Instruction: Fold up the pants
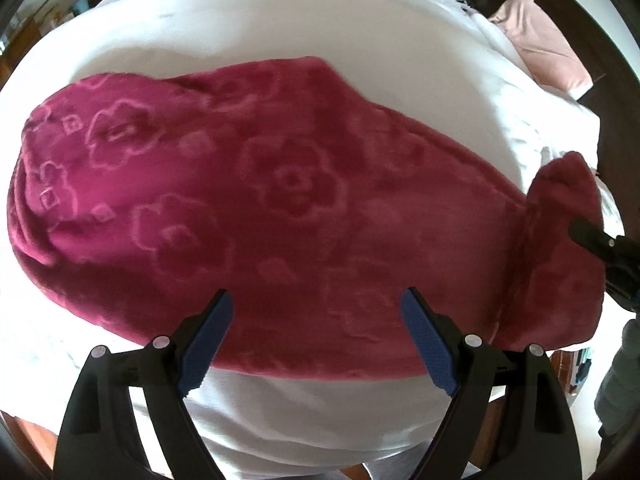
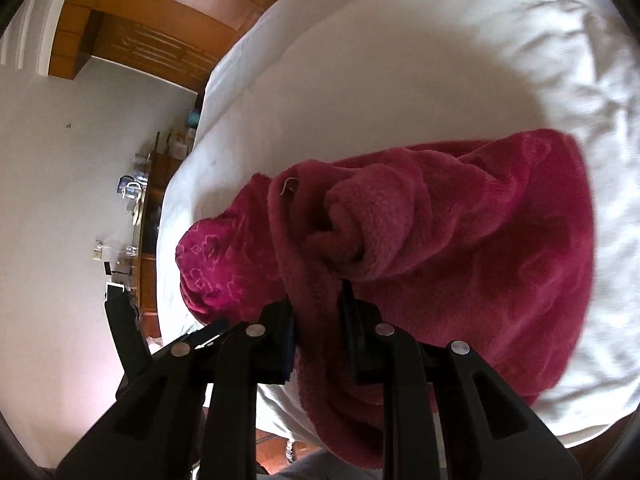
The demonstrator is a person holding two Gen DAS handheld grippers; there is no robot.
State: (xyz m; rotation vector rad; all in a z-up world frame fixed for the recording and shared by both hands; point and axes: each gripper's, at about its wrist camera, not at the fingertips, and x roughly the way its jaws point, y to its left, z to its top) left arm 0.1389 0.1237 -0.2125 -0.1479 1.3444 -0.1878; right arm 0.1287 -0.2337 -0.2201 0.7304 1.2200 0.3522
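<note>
Magenta fleece pants (image 1: pixel 248 208) with a pale flower print lie spread across a white bed (image 1: pixel 248 28). My left gripper (image 1: pixel 318 316) is open, hovering over the near edge of the pants with nothing between its blue pads (image 1: pixel 430 344). My right gripper (image 2: pixel 318 308) is shut on a bunched edge of the pants (image 2: pixel 440 240) and lifts it off the bed. That lifted end and the right gripper's black finger (image 1: pixel 600 240) show at the right edge of the left wrist view.
A pink pillow (image 1: pixel 540 44) lies at the far right of the bed. A white wall (image 2: pixel 80 160), wooden panelling (image 2: pixel 152 20) and a side shelf with small items (image 2: pixel 136 200) stand beyond the bed. The bed's near edge (image 1: pixel 320 408) runs below my left gripper.
</note>
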